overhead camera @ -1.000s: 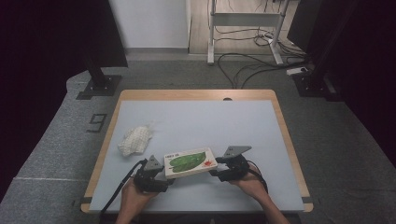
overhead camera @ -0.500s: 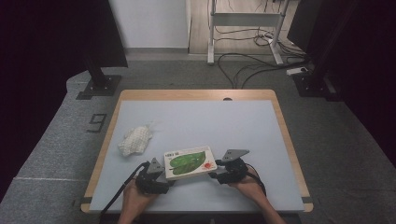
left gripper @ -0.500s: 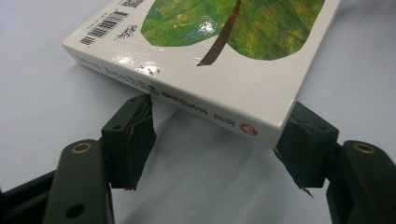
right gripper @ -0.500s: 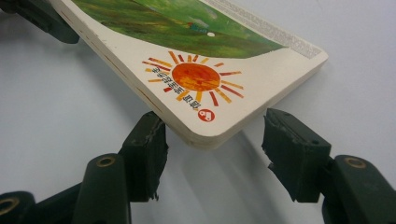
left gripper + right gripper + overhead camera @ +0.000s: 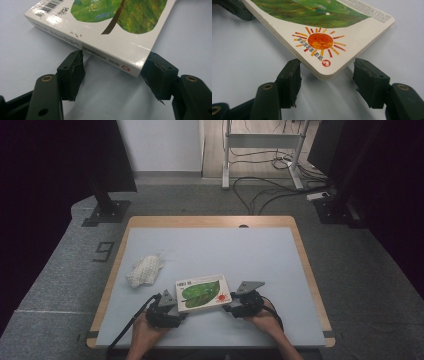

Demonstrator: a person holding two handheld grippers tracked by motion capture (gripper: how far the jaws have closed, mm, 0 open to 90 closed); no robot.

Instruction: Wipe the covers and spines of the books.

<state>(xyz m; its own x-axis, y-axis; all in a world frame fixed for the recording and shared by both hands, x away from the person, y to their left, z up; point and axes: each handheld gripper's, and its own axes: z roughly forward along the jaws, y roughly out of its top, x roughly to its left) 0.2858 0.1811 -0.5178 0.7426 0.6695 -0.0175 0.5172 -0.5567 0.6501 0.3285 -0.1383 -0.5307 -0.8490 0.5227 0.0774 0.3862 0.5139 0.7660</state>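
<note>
A white board book point(image 5: 202, 292) with a green leaf and an orange sun on its cover sits between my two grippers near the table's front edge, slightly off the surface. My left gripper point(image 5: 175, 307) spans the spine corner of the book point(image 5: 112, 25). Its jaws have just been closing, and both pads point(image 5: 73, 67) touch that corner. My right gripper point(image 5: 229, 304) holds the rounded sun corner of the book point(image 5: 319, 40), with a pad point(image 5: 292, 75) on each side of it. The left gripper point(image 5: 115, 60) and right gripper point(image 5: 327, 67) face each other across the book.
A crumpled white cloth point(image 5: 145, 270) lies left of the book on the pale blue table point(image 5: 250, 250), which has a wooden rim. A black cable point(image 5: 125, 330) trails from the left gripper over the front edge. Stands and cables are on the floor beyond.
Both hands and the book stay almost where they were; the right gripper has come slightly closer to the table's near edge.
</note>
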